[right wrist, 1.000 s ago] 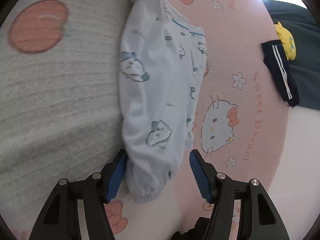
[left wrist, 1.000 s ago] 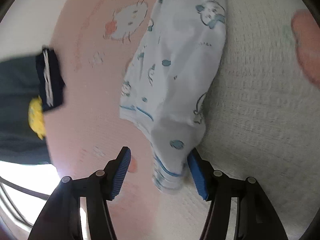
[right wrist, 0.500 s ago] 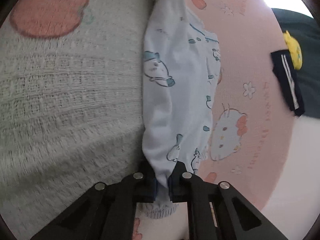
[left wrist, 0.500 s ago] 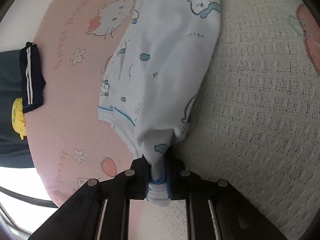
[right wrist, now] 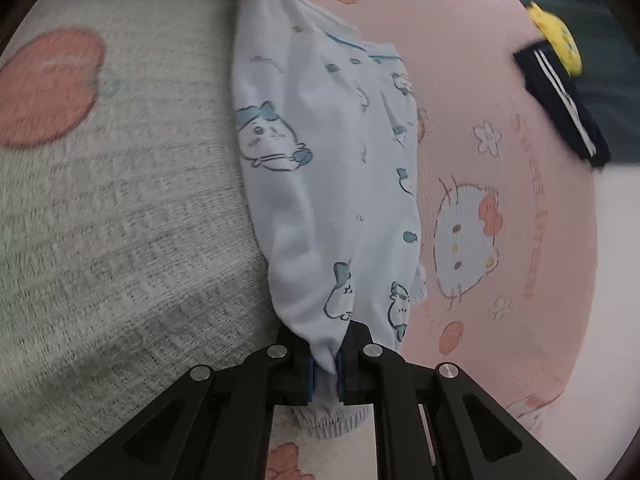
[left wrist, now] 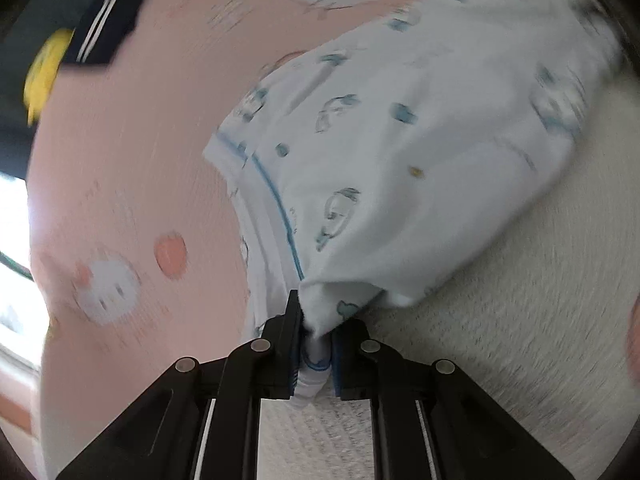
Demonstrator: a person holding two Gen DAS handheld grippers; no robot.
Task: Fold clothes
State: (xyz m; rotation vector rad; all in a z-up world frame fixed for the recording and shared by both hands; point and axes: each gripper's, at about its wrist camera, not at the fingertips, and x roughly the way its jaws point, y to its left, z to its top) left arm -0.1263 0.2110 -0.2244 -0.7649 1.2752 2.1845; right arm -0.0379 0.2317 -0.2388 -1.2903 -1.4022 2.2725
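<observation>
Clamping pale printed garment | left tool gripping one end | right tool gripping the other

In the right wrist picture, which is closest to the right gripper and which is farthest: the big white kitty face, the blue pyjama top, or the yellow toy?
1. Pyjama top: clamped in the right gripper.
2. Kitty face: right of it, on the pink sheet.
3. Yellow toy: far, top right.
</observation>
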